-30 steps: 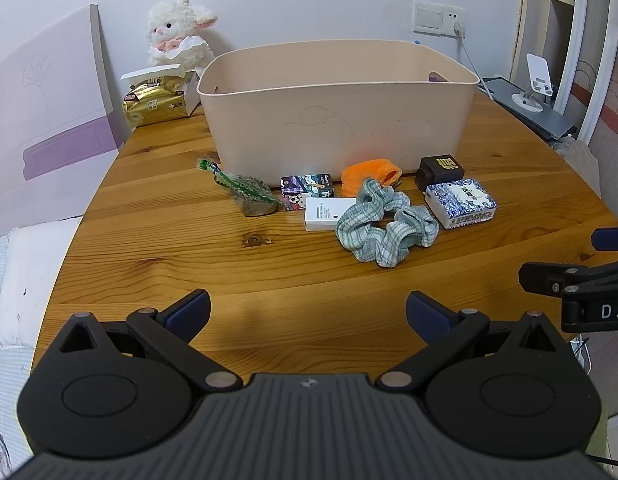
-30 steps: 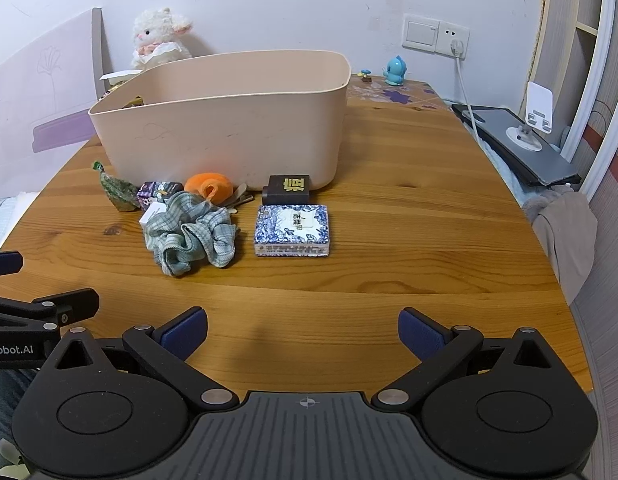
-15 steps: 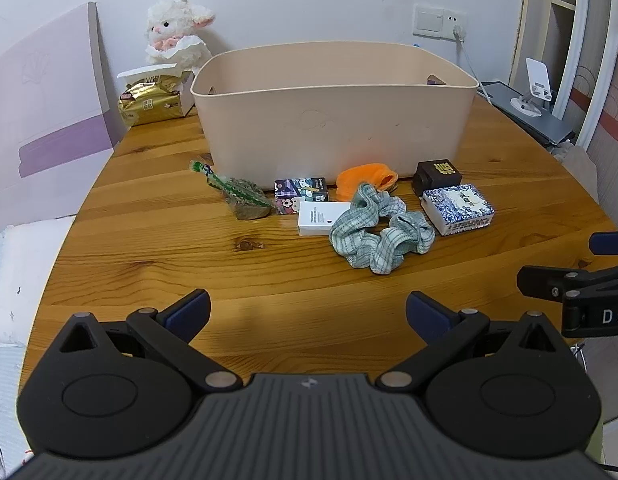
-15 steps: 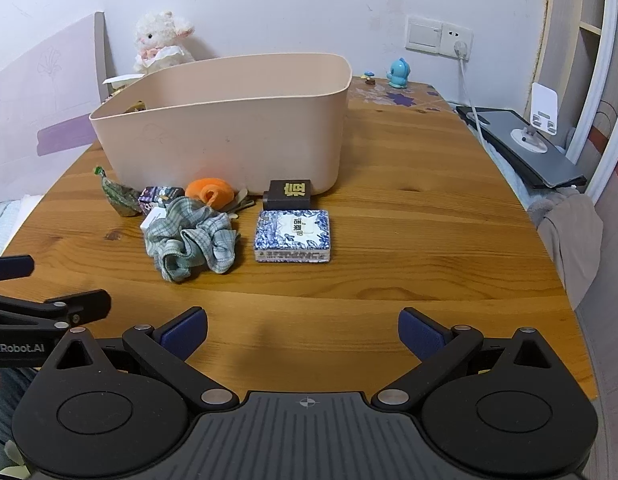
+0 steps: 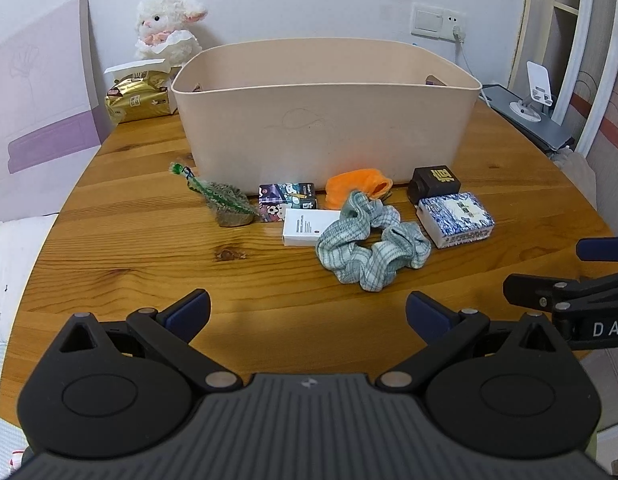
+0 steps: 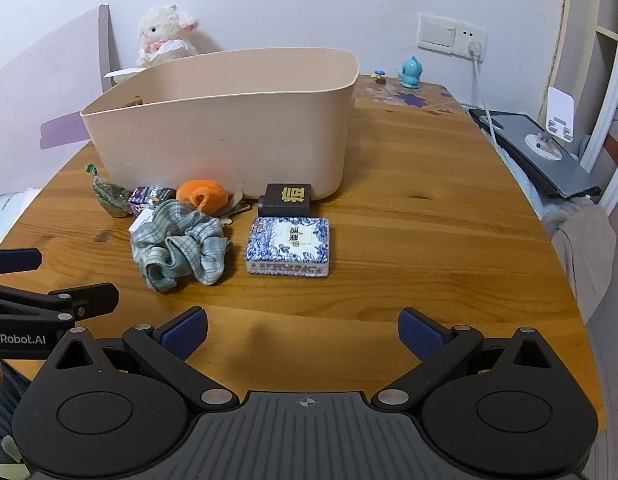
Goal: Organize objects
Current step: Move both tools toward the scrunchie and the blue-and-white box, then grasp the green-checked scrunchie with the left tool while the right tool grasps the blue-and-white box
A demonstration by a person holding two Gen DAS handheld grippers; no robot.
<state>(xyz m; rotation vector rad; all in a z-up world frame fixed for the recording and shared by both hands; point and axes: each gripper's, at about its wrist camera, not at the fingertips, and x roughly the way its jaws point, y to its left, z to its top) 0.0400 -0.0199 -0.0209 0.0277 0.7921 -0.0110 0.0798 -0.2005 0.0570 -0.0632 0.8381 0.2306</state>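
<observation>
Scrunchie (image 5: 371,246) overlaps white box (image 5: 309,227) beside bin (image 5: 325,120).

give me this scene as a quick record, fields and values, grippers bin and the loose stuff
left gripper: open, holding nothing, above the table
right gripper: open, holding nothing, above the table
bin: beige tub, upright on the wooden table
in front of bin: plaid scrunchie, blue-and-white box, black box, orange cloth, white box, printed carton, green peacock figure
bin contents: hidden
behind bin: plush lamb, gold pack
</observation>
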